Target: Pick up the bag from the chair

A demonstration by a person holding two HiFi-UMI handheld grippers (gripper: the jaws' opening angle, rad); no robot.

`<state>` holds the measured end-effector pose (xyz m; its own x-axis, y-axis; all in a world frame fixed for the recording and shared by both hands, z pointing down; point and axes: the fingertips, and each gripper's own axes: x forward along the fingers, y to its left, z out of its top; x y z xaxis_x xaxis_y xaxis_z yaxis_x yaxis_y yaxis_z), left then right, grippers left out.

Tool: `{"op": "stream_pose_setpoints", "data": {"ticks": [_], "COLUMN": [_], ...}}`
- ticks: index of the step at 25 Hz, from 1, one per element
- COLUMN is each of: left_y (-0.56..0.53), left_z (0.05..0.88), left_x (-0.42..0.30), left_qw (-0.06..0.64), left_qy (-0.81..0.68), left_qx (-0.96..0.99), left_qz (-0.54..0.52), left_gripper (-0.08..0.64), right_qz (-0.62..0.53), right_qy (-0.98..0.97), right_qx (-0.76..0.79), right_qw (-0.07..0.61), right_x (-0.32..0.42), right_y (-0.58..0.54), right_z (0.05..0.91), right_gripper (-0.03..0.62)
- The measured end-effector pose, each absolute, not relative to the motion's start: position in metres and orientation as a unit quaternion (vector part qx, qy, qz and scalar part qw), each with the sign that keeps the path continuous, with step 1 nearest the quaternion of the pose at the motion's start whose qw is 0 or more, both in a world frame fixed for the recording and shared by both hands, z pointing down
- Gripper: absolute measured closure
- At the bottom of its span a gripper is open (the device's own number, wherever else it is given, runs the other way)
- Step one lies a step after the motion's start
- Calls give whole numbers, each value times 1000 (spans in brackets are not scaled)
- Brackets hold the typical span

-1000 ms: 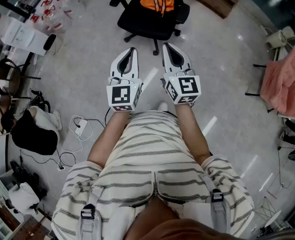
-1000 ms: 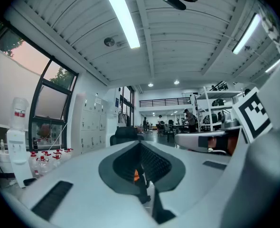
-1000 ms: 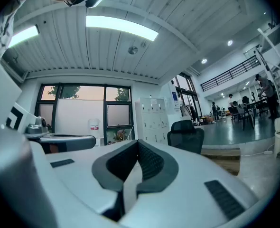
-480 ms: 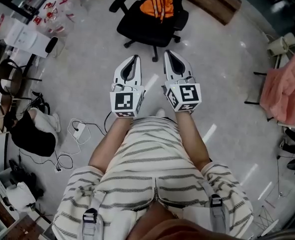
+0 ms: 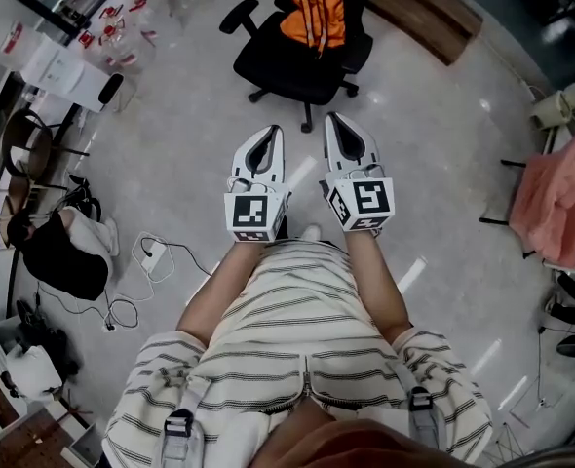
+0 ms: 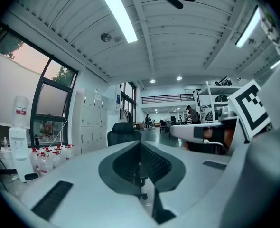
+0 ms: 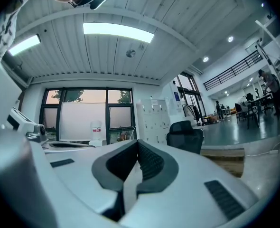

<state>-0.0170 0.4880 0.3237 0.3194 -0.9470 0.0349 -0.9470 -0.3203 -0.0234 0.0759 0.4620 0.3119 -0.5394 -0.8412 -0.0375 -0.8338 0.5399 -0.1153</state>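
The orange bag [image 5: 316, 13] lies on the seat of the black chair [image 5: 286, 58], untouched, so the pickup has not begun. The left tool [image 5: 273, 133] and right tool [image 5: 333, 119] are on the chair's near side, apart from it, each with jaws pressed together on nothing. Reaching the chair, spreading a tool, pinching and lifting all seem left to do.

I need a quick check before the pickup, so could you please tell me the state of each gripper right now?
Left gripper: closed, holding nothing.
Right gripper: closed, holding nothing.
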Motion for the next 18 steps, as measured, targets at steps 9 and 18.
{"op": "stream_pose_setpoints", "data": {"ticks": [9,18], "left_y": [458,364], "left_z": [341,347], "left_x": [-11,-22], "left_qw": [-1,3], "left_qy": [-578,-568], "left_qx": [815,823], "left_qz": [27,21], "left_gripper": [537,537], "right_qz": [-48,-45], "right_qy": [878,875], "right_qx": [-476,-482], "right_qw": [38,27], "right_x": [73,59], "right_y": [430,341], "right_z": [327,334], "right_gripper": [574,574]}}
